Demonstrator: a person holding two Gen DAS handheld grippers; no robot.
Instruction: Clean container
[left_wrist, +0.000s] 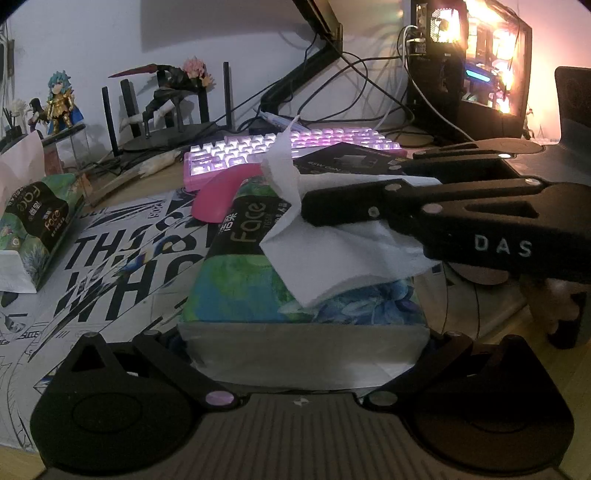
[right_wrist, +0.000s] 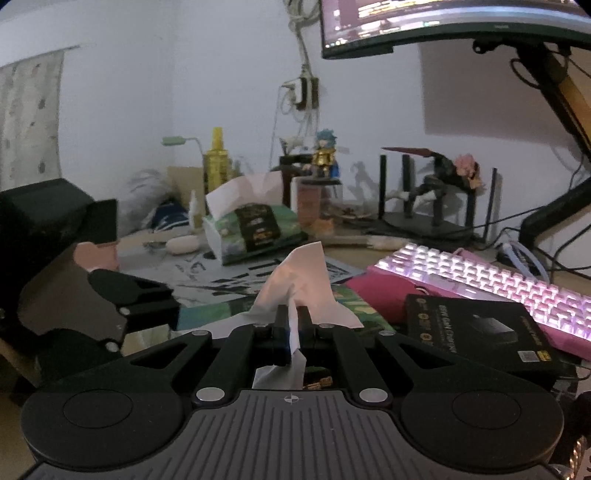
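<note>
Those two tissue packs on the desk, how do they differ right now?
The near tissue pack is clamped between the left tongs, while the far tissue pack sits untouched. The near pack's tissue is pinched by the right tongs; the far one's sheet stands free. Both share the green floral "Face" wrapper.

Left gripper fingertips hidden behind tissue pack; monitor above right gripper cut off at top; far shelf clutter blurred.

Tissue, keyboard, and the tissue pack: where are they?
tissue (right_wrist: 295, 284), right wrist view, on its raised sheet.
keyboard (left_wrist: 258, 146), left wrist view, on the lit keys.
tissue pack (left_wrist: 240, 288), left wrist view, on its top.
</note>
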